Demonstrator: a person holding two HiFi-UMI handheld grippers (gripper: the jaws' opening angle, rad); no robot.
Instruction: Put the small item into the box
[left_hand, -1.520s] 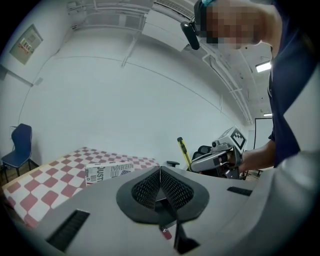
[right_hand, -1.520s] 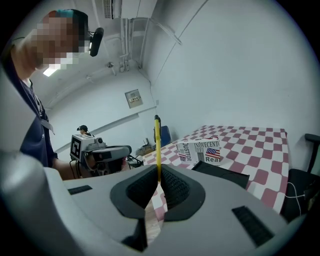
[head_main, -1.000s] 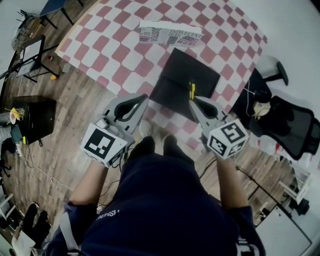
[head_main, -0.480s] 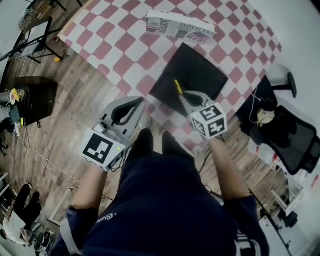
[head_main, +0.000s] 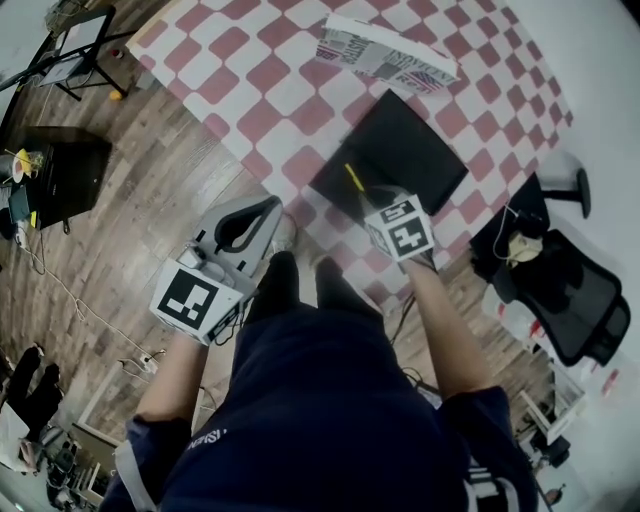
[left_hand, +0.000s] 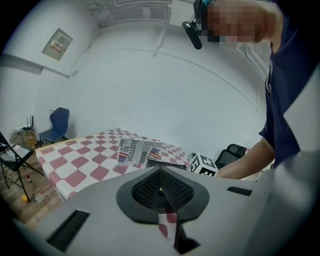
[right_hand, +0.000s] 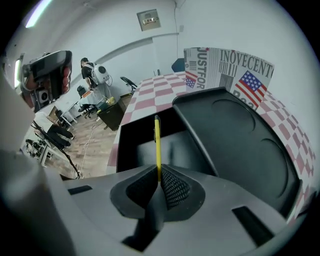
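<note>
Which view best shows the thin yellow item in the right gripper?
The right gripper view: the yellow item runs lengthwise from the shut jaws over the open black box. The head view shows only a small yellow sliver; the left gripper view doesn't show it.

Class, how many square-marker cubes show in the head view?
2. One on the left gripper, above wooden floor; one on the right gripper, beside the black plastic box.

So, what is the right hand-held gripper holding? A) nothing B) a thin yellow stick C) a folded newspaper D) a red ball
B: in the right gripper view, the right hand-held gripper is shut on a thin yellow stick that points at the open black box.
</note>
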